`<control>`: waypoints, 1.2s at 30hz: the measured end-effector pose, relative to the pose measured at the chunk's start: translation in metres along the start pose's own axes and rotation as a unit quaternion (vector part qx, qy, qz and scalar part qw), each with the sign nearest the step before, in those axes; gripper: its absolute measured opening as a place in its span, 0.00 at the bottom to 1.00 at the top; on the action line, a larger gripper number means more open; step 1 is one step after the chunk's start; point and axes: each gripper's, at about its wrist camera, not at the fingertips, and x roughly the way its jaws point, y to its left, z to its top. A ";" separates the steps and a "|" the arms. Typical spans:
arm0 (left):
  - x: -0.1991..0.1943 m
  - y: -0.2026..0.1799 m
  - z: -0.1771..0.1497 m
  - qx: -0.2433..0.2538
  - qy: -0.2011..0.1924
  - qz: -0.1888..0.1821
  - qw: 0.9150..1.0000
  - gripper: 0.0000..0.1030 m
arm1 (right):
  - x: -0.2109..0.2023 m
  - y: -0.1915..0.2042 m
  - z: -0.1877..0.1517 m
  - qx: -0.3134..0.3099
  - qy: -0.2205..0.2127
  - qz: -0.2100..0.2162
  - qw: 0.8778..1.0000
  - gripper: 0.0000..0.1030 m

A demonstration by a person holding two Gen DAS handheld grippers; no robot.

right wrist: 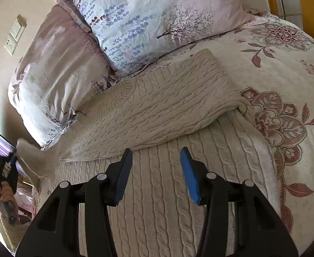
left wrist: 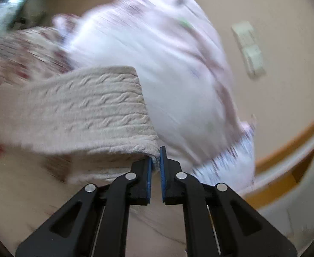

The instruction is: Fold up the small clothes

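Mid-fold: my left gripper (left wrist: 155, 160) pinches the knit sweater (right wrist: 167, 107) sleeve end, lower centre. Right gripper (right wrist: 157, 160) half-open, empty. Next: lay sleeve across body.

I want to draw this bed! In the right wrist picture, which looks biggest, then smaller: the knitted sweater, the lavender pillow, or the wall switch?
1. Knitted sweater, though it lies nearest the camera, which makes it look bigger.
2. Lavender pillow.
3. Wall switch, clearly smallest.
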 end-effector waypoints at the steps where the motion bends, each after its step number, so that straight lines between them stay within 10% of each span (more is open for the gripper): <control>1: 0.016 -0.014 -0.015 0.014 0.019 -0.012 1.000 0.06 | -0.001 0.000 -0.001 -0.001 -0.001 -0.001 1.000 0.47; 11: 0.150 -0.038 -0.160 0.073 0.215 0.030 0.973 0.09 | -0.007 0.005 -0.003 -0.029 0.001 -0.024 0.999 0.47; 19: 0.093 -0.008 -0.140 0.074 0.192 0.031 0.978 0.34 | -0.005 0.084 0.010 -0.185 0.005 -0.008 0.983 0.47; 25: 0.039 0.029 -0.114 0.080 0.155 0.079 0.981 0.34 | 0.027 0.188 -0.017 -0.352 0.024 0.062 0.934 0.47; 29: 0.028 0.028 -0.118 0.154 0.153 0.119 0.969 0.34 | 0.064 0.242 -0.044 -0.440 0.043 0.072 0.894 0.47; 36: 0.043 0.039 -0.108 0.197 0.150 0.173 0.953 0.29 | 0.117 0.278 -0.073 -0.489 0.085 0.067 0.866 0.47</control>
